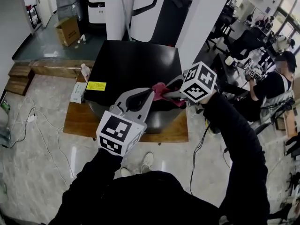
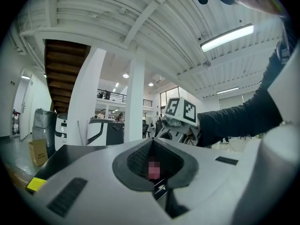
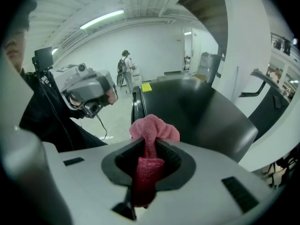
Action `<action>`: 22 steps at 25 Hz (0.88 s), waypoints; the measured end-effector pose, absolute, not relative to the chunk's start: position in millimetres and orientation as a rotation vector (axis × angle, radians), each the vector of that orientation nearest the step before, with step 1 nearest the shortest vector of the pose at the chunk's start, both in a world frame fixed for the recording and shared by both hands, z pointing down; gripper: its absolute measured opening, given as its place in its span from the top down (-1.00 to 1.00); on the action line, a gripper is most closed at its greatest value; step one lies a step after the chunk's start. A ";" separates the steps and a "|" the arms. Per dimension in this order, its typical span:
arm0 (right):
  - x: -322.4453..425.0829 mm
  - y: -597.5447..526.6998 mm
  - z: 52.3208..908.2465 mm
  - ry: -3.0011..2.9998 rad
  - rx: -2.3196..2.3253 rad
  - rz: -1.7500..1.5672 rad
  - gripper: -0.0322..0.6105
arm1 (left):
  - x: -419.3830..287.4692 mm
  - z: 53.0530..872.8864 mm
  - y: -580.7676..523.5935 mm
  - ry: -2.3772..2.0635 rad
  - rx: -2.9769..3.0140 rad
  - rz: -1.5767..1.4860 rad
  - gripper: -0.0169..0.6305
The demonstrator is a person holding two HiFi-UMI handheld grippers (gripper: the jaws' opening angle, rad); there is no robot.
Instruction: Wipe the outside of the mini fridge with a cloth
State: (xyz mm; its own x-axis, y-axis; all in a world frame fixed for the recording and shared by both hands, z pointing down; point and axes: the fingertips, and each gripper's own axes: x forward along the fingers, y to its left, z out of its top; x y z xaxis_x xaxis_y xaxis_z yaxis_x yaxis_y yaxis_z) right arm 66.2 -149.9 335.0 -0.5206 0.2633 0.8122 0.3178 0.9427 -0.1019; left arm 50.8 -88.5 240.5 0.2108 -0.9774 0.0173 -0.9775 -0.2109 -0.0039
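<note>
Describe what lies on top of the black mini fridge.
On the mini fridge, a yellow label sits near one corner. A pink cloth, clamped in the right gripper, is at the front edge; the surface beneath is covered, so contact is hidden.

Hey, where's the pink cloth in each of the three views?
Head view: cloth at centre, above the near edge of the fridge.
Left gripper view: only a blurred pink patch low at centre, between the closed jaws; probably the cloth.
Right gripper view: low centre, pinched between the jaws, bunched above them.
Shared landmark: the fridge's yellow label.
</note>
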 end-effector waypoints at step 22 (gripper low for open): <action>25.4 37.4 336.1 -2.813 -0.008 -0.605 0.67 | -35.8 320.8 54.8 -2.230 2.253 -0.001 0.93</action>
State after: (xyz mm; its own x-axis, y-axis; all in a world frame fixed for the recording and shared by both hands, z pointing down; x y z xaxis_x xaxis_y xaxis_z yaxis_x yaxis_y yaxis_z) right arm 25.4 37.4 336.1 -0.9653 -0.0492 0.2563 0.0605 0.9131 0.4031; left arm -35.8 54.8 320.8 0.0105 -0.9997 -0.0202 -0.9998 -0.0101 -0.0199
